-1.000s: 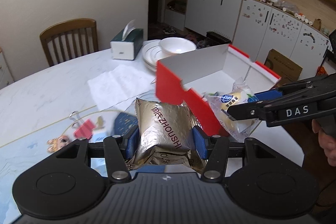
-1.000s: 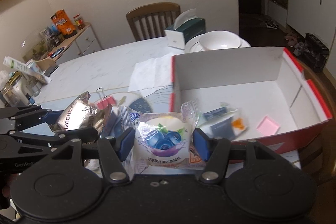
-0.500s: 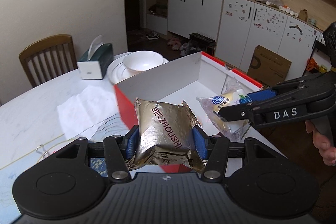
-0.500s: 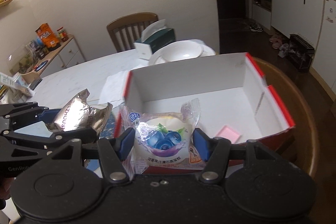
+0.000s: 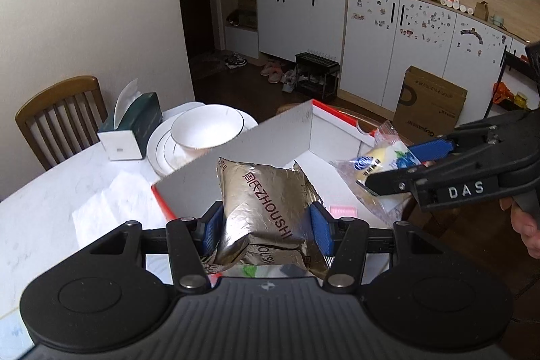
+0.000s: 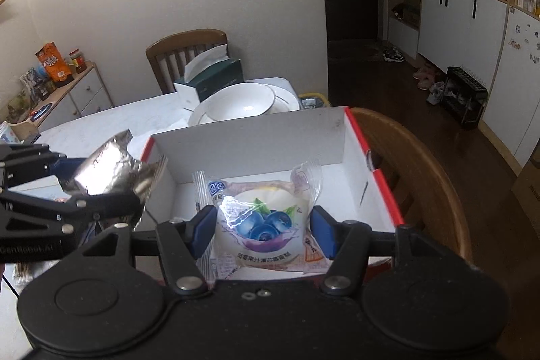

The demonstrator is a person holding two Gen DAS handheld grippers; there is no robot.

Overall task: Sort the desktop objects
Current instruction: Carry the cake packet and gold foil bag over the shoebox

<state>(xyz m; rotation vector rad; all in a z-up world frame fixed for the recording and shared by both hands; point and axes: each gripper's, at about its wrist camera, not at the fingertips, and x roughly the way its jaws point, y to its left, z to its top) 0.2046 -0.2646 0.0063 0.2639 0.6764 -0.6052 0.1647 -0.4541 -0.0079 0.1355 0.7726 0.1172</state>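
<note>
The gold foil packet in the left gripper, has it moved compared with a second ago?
Yes. The gold foil packet, clamped in the left gripper, has travelled from beside the red and white box to over its open inside.

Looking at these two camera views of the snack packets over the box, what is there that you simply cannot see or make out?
- Box floor, right wrist view: the near part is hidden behind the blueberry cake packet.
- Pink item in the box, left wrist view: half covered by the gold foil packet; too little shows to name it.
- Person's hand, left wrist view: cut off by the right edge.
- Shelf items, both views: too small to identify.
</note>
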